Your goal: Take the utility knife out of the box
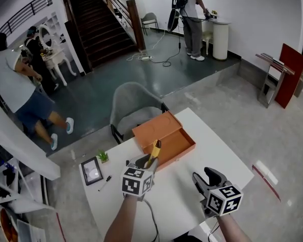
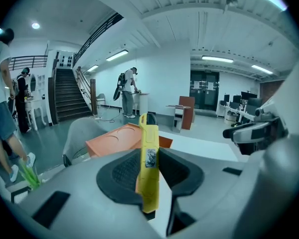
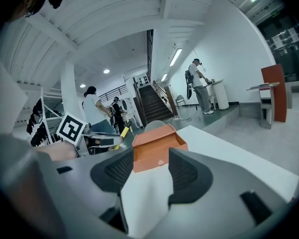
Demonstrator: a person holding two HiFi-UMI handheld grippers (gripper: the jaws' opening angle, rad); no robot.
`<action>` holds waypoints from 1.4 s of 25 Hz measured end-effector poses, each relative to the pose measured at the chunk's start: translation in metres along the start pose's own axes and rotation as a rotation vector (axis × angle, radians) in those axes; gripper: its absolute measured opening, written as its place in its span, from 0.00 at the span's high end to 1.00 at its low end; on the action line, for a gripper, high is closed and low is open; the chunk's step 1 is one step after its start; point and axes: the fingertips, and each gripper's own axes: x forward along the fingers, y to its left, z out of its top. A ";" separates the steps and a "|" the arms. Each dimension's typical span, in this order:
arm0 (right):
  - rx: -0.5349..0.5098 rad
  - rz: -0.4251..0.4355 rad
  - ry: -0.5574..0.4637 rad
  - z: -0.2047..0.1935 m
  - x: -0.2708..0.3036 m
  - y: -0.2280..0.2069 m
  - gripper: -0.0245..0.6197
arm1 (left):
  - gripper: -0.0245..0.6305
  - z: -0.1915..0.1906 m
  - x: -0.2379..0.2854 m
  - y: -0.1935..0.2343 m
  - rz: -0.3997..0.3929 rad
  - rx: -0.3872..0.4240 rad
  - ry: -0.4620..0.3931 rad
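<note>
Jaws spread and empty on the right gripper (image 1: 204, 178), above the white table (image 1: 217, 150). Left gripper (image 1: 147, 160) pinches the yellow utility knife (image 2: 149, 158), tilted up in the air, just before the open orange box (image 1: 159, 127). Grey chair (image 1: 134, 102) beyond.

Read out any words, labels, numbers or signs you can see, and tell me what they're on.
Nothing can be read.
Knife: sticker, print too blurred.
Box: small mark on its front, too small.
Marker cubes: square patterns only, no words.
</note>
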 end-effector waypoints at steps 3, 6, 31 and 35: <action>-0.007 0.007 -0.001 0.001 0.000 0.005 0.63 | 0.79 -0.010 -0.009 0.001 0.022 -0.021 -0.008; -0.012 0.014 -0.001 0.003 0.000 0.009 0.63 | 0.79 -0.018 -0.019 0.003 0.048 -0.043 -0.017; -0.056 0.023 -0.019 0.006 -0.014 0.027 0.78 | 0.79 -0.048 -0.071 -0.009 0.120 -0.209 -0.116; -0.064 0.017 -0.023 0.006 -0.018 0.026 0.84 | 0.79 -0.052 -0.075 -0.014 0.120 -0.228 -0.122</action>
